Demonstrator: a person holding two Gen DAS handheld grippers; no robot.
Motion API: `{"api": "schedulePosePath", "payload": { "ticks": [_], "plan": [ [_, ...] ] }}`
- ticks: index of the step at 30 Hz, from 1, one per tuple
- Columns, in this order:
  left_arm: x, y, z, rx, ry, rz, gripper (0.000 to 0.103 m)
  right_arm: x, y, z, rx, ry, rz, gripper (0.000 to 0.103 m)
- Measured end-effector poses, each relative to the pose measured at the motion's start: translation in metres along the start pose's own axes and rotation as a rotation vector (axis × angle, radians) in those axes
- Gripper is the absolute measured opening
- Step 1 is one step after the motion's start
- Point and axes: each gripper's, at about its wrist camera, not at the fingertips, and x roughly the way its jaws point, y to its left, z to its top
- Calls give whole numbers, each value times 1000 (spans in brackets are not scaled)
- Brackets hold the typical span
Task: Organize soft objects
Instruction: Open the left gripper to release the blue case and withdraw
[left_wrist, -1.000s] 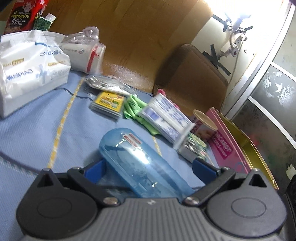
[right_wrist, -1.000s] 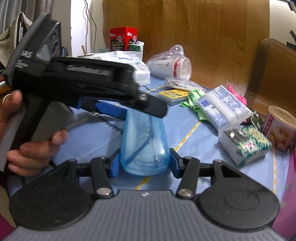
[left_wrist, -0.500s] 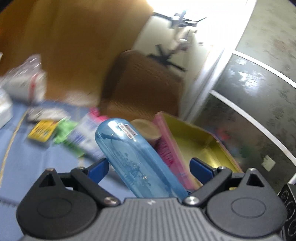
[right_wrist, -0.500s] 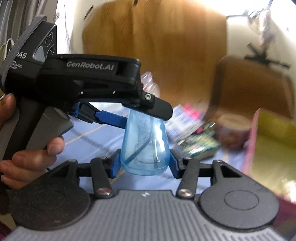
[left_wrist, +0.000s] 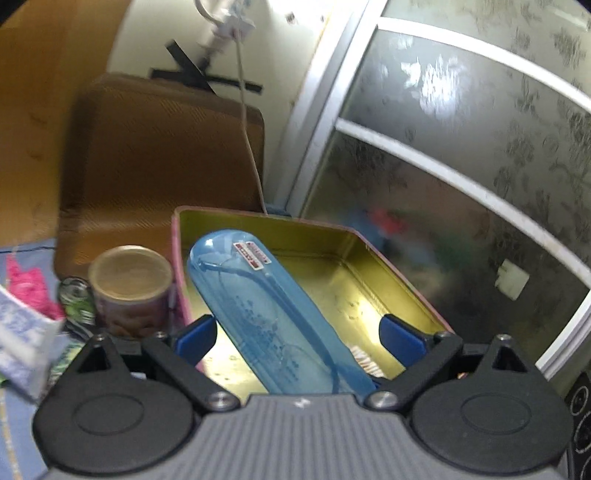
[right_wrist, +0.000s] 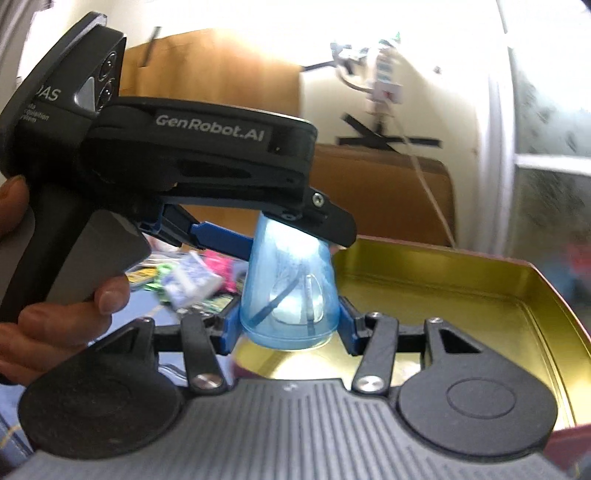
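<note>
I have the blue case (right_wrist: 288, 295) pinched at its near end between the pads of the right tool (right_wrist: 288, 321), and it hangs just above the open gold tin (left_wrist: 369, 266), not yet resting in it. Its long axis runs away from me, slanting toward the tin's far left corner. The left tool (left_wrist: 299, 332) stands spread on either side of the case's far stretch, its pads clear of it as far as I can see. The case is translucent, rounded at the tip, with a small red label; I judge it stiffer than soft.
</note>
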Motion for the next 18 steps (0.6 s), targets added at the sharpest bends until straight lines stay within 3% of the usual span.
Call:
{"api": "schedulePosePath", "payload": {
  "ticks": [3,5,12,15,18],
  "plan": [
    [23,-3,-4,12,51,18,98,4,-8,-7,34,45,-28,58],
    [23,-3,-6,12,49,21,96,7,-11,-11,57,71,-31,67],
    [-38,25,-6,-6,-89,51,98,-4,3,-5,38,-17,-24,70],
    [-73,63,-14,-60,-132,119,99,-3,20,2,12,-38,29,69],
    [-107,115,-31,-138,-151,245,99,8,47,9,-44,-22,111,69]
  ]
}}
